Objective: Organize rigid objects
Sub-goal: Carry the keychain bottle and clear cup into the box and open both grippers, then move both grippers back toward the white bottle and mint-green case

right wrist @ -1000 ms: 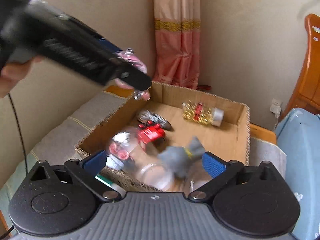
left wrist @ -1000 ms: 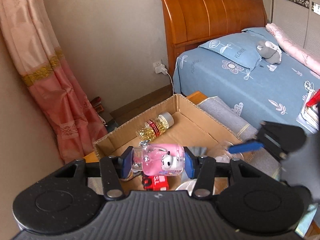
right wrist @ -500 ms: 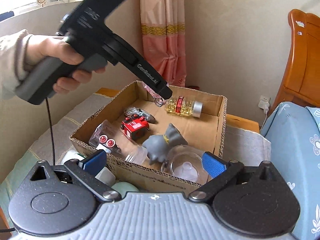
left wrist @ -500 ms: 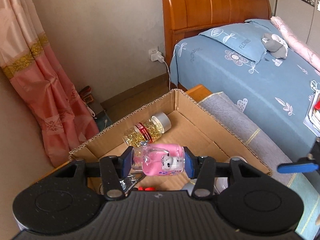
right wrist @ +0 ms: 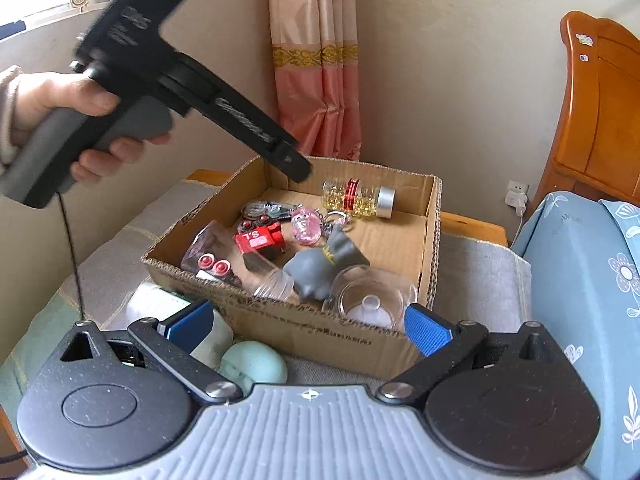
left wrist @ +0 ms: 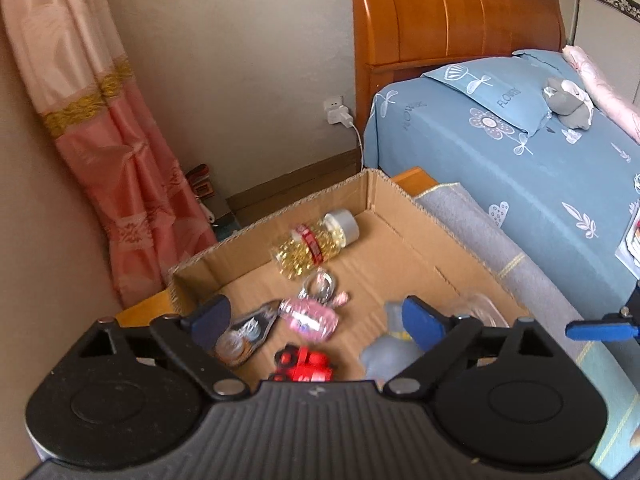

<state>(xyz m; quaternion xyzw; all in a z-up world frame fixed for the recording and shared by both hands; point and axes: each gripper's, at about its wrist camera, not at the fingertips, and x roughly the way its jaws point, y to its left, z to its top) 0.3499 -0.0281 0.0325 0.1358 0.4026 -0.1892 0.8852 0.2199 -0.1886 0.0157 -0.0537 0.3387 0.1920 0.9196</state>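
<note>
An open cardboard box (right wrist: 434,216) holds a capsule bottle (right wrist: 360,198), a red toy (right wrist: 260,238), a grey figurine (right wrist: 320,268), a clear dome (right wrist: 372,296) and a clear bottle (right wrist: 224,260). A pink keychain (left wrist: 310,318) lies on the box floor below my left gripper (left wrist: 316,320), whose jaws are opening with nothing pressed between them. A hand holds that gripper (right wrist: 298,170) over the box's far left side. My right gripper (right wrist: 308,324) stands open in front of the box's near wall, holding nothing.
A white bottle (right wrist: 156,304) and a pale green egg-shaped thing (right wrist: 256,362) lie outside the box by my right gripper's left finger. A grey mat (right wrist: 480,276) lies under the box. A blue bed (left wrist: 520,152) lies to the right, a pink curtain (left wrist: 120,160) behind.
My left gripper's jaws spread and let go of the pink keychain, which now lies in the box. My right gripper drew back from the box.
</note>
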